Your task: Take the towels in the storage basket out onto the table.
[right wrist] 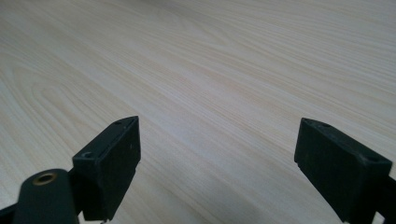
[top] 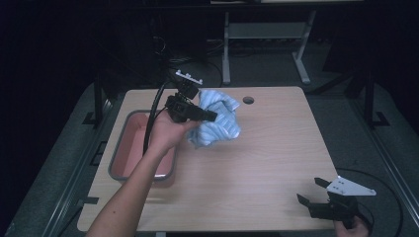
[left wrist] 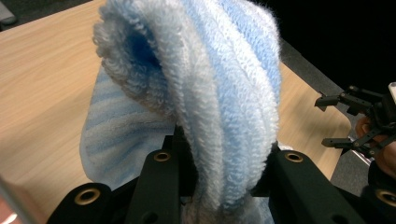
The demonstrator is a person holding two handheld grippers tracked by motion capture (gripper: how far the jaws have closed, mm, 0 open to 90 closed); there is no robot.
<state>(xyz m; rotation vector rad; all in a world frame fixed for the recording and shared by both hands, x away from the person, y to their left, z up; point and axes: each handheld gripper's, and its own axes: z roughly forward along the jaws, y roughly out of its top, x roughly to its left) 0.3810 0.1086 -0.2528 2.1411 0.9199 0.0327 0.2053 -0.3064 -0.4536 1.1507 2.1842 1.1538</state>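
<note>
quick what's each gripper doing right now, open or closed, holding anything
Left gripper: jaws closed on the blue towel, held up off the table.
Right gripper: jaws open, holding nothing, low over the table's near right corner.

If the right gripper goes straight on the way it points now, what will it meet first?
Probably the bare wooden table. The right gripper has open jaws with nothing between them and looks down along the tabletop, so it would likely touch wood before anything else, though depth is unclear.
</note>
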